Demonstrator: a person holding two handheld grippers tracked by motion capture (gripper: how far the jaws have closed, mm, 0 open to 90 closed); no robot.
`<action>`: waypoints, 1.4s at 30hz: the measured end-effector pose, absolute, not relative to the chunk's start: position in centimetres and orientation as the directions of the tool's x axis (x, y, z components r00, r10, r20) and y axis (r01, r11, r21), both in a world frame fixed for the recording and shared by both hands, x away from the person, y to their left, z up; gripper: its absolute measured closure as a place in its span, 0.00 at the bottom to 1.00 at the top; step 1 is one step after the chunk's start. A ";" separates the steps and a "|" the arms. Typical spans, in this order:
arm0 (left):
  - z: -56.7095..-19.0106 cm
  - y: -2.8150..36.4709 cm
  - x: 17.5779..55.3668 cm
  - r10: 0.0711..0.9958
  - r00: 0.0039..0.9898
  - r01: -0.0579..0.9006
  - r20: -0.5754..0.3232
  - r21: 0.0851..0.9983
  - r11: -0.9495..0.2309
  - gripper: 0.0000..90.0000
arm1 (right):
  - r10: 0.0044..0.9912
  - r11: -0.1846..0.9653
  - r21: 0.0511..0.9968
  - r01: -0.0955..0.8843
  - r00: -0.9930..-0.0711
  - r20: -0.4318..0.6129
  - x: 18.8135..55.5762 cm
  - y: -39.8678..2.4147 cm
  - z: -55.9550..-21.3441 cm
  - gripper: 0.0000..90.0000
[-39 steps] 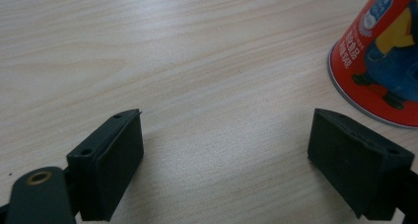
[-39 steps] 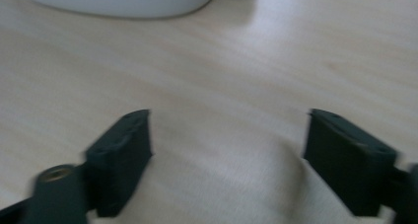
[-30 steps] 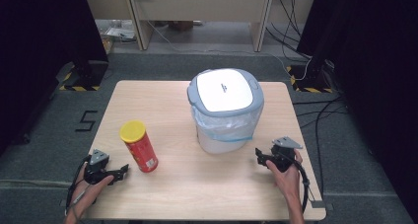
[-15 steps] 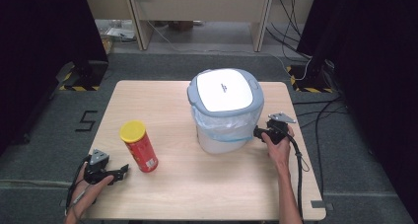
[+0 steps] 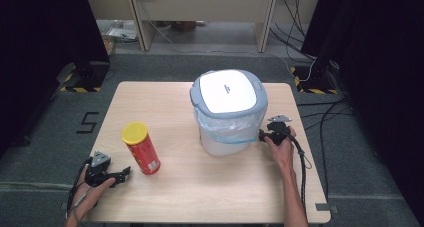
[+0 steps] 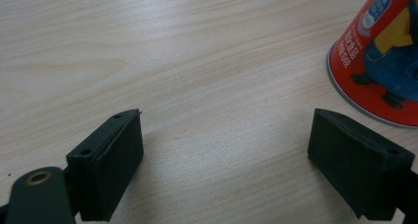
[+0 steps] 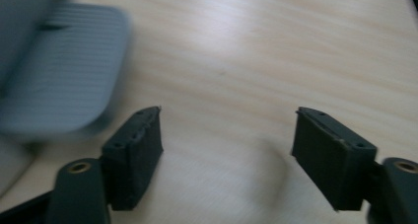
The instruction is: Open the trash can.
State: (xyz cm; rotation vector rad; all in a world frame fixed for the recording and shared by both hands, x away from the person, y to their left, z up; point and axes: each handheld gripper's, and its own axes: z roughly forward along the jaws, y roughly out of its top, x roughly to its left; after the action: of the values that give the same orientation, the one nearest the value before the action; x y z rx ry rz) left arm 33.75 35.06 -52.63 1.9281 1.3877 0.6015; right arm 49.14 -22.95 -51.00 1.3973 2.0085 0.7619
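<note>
Right gripper (image 5: 261, 135) sits at the right side of the white bin (image 5: 227, 137), tips at its wall below the grey lid (image 5: 227, 91). Its jaws have just been narrowing but stand apart with only bare table (image 5: 210, 192) between them. Left gripper (image 5: 126, 173) rests at the near left corner, jaws spread wide and holding nothing, just beside the red can (image 5: 141, 148), which stands upright left of the bin.
</note>
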 end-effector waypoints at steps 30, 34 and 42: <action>-52.6 35.0 33.8 0.946 0.324 0.632 -0.021 0.749 -0.200 0.14 | 0.960 0.141 0.805 0.576 -0.278 0.031 44.2 -22.2 -50.1 0.27; -52.6 35.0 33.8 0.946 0.324 0.632 -0.020 0.749 -0.200 0.14 | 0.957 0.121 0.808 0.576 -0.284 0.059 41.5 -22.1 -50.3 0.26; -52.6 35.0 33.8 0.946 0.323 0.632 -0.019 0.748 -0.200 0.14 | 0.952 0.111 0.831 0.546 -0.299 0.069 37.3 -20.3 -50.7 0.26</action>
State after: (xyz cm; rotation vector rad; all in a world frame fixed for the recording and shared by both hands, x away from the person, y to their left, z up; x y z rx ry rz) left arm 33.75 35.01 -52.64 1.9251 1.3904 0.6032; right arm 37.34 -20.25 -50.71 1.4511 1.9030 1.0826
